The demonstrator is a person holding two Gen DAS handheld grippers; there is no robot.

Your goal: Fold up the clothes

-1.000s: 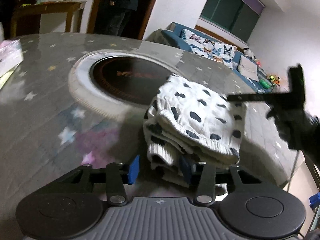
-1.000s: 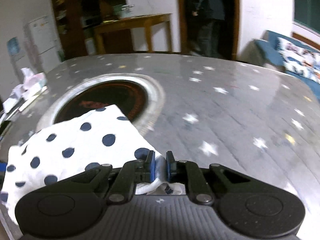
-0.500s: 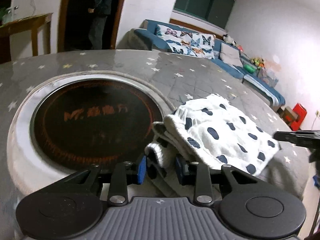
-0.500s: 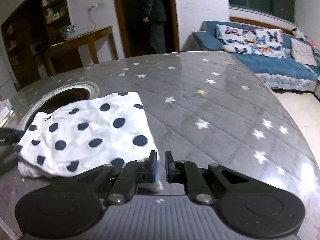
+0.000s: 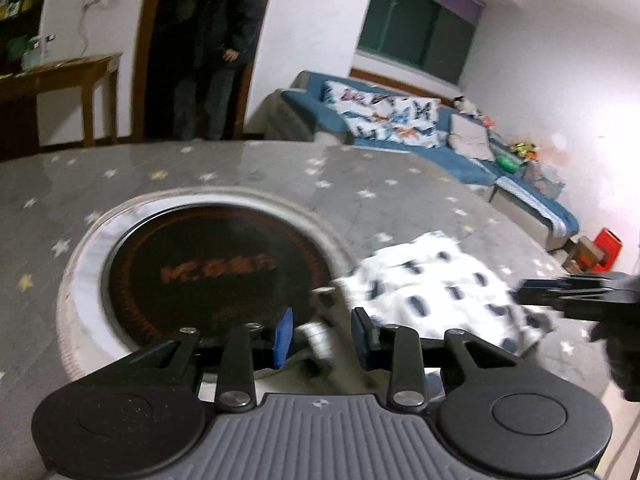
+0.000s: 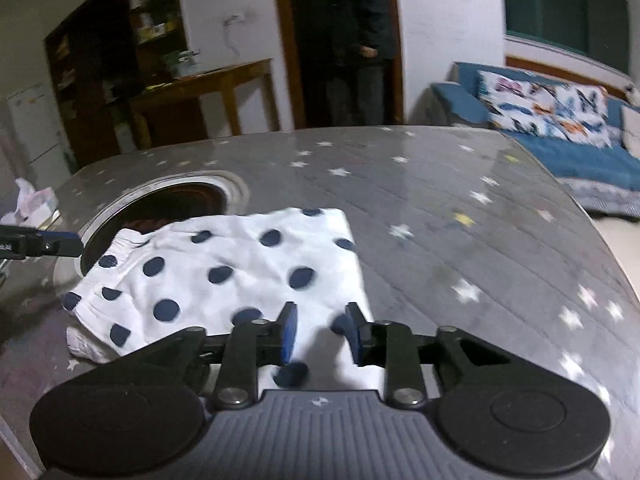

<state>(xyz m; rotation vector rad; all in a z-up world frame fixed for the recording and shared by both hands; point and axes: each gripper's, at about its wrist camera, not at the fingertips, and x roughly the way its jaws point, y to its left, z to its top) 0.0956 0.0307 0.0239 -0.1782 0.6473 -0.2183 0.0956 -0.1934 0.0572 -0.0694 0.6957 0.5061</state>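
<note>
A white garment with dark blue dots [image 6: 240,264] lies folded on the grey star-patterned table [image 6: 440,208]; its gathered waistband end overlaps the round cooktop. My right gripper [image 6: 320,332] hovers over the garment's near edge. Its jaws are opening and the pads [image 6: 289,330] do not touch the cloth lying flat under them. In the left wrist view the garment [image 5: 432,280] is blurred. My left gripper [image 5: 322,336] stands open at the waistband end, with a thin bit of waistband [image 5: 318,338] in the gap and clear of both pads. The right gripper's fingers [image 5: 568,300] show at the right.
A round dark cooktop [image 5: 212,272] with a pale ring is set into the table, left of the garment. A tissue pack [image 6: 36,200] lies at the table's far left edge. A person [image 6: 352,40] stands in the doorway beyond; a blue sofa [image 5: 440,148] is to the right.
The right jaws have parted and let go of the garment's edge, which now lies flat. The left gripper has drawn back, so less waistband sits between its pads.
</note>
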